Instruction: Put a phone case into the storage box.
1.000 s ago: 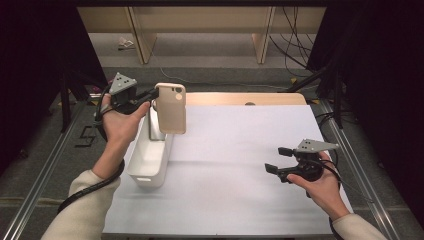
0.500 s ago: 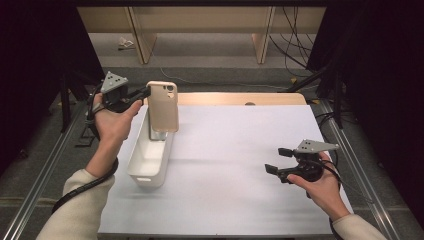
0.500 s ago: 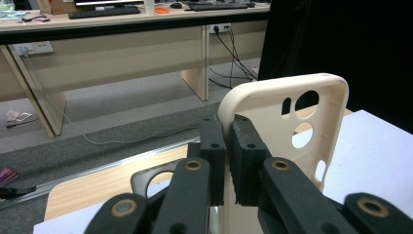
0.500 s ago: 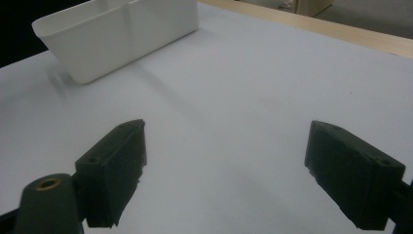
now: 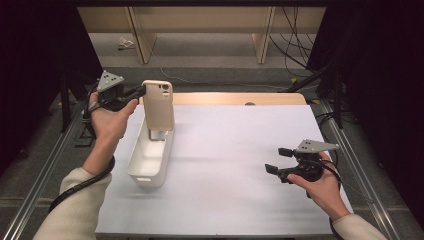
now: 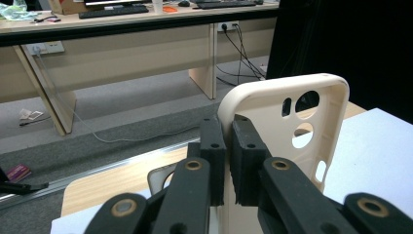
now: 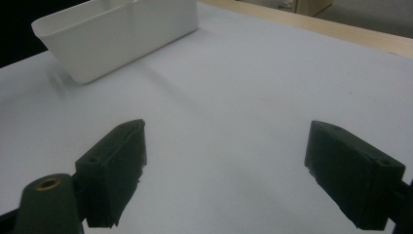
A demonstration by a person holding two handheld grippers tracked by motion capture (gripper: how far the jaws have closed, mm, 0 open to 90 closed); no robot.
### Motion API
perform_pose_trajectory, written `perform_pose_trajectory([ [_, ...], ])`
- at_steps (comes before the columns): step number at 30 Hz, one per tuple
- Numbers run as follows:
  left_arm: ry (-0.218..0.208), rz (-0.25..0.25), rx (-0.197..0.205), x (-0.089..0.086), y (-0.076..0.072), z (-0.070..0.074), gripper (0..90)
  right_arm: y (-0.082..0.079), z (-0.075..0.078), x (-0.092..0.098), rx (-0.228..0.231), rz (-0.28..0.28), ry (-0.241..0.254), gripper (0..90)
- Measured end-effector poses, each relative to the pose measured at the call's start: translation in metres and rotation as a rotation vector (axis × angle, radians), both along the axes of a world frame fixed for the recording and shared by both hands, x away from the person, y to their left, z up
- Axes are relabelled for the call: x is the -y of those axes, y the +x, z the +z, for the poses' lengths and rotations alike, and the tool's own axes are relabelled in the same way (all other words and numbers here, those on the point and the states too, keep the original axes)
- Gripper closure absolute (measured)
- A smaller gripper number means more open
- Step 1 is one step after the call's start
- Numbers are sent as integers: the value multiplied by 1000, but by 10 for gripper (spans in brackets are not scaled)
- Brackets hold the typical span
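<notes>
the phone case [image 5: 159,106] hangs upright over the far end of the white bin [image 5: 150,159], at about ten o'clock on the white table cover [image 5: 240,165] in the high view, its lower edge just above or inside the bin mouth, i cannot tell which. it looks to me like a light, thin shell of beige plastic or rubber, somewhat bendy, not fragile, and a little slick, so a pinch on the rim is the sensible hold. that is where my left gripper [image 6: 228,146] has it: the two black jaws are clamped tight on the side wall near the camera end, one pad inside the shell and one outside. its long axis stands nearly vertical, the camera cutouts [image 6: 306,101] at the top and the open hollow side facing away from me in the high view, so i see its smooth back. held by one edge it could swing or twist, so i judge it wants a slow lowering. my right gripper [image 5: 282,162] rests low at about four o'clock on the cover, well apart from the bin, jaws spread wide with nothing between them.
</notes>
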State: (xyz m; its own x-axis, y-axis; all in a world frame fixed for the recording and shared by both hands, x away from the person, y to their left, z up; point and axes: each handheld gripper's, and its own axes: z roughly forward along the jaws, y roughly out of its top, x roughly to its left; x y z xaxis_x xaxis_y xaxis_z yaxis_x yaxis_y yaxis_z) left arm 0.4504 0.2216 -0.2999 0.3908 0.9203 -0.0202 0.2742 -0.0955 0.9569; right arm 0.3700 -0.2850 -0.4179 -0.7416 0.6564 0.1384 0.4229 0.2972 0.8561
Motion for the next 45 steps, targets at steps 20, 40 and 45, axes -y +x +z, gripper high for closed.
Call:
perform_pose_trajectory([
  [20,22,12,3,-10,7,-7,844,0,0,0,0,0,3,162],
  [40,36,39,-11,-18,14,-21,844,0,1,1,0,-1,3,162],
  [45,45,41,-13,-18,15,-24,844,0,1,1,0,0,3,162],
])
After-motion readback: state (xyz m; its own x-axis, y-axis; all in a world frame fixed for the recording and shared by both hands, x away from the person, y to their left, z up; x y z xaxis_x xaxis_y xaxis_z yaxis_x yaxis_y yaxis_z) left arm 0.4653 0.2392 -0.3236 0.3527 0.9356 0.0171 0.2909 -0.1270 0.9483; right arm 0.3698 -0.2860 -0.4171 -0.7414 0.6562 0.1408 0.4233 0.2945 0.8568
